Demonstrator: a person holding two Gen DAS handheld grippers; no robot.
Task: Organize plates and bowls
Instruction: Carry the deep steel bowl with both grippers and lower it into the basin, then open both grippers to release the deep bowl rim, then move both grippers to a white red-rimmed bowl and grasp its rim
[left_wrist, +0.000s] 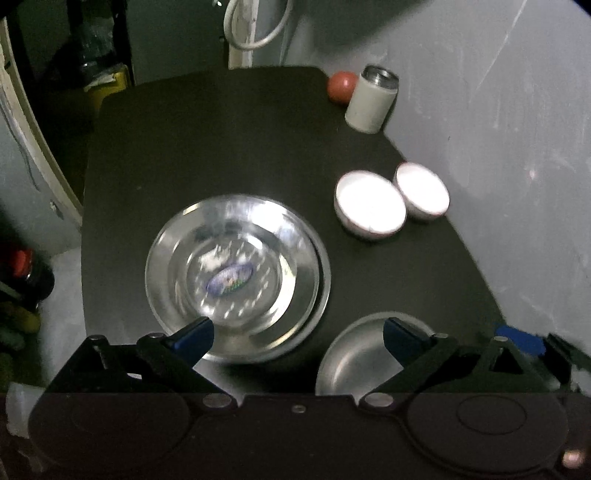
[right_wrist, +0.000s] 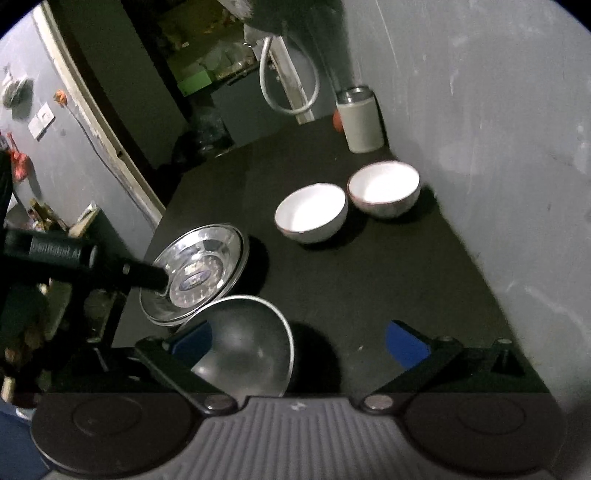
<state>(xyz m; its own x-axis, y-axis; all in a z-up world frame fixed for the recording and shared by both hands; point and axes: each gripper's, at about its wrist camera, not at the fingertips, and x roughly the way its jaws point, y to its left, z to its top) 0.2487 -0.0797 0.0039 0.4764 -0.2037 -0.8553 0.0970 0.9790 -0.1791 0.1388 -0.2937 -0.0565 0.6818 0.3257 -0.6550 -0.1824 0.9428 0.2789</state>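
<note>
Evidently hovering over stacked steel plates (left_wrist: 236, 277) left of steel bowl (right_wrist: 243, 343); left gripper (left_wrist: 299, 334) and right gripper (right_wrist: 299, 339) both gaping wide, empty; thin, stiff, slippery metal, likely light; pinching at rims.

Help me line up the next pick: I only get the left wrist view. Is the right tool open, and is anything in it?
Observer: The right tool is wide open with nothing clamped. The steel bowl sits just beyond its left finger.
Operator: How far does my left tool reach over the plates?
Observer: One finger of the left tool ends over the top of the steel plates, beside the centre label. I cannot tell whether it touches.
</note>
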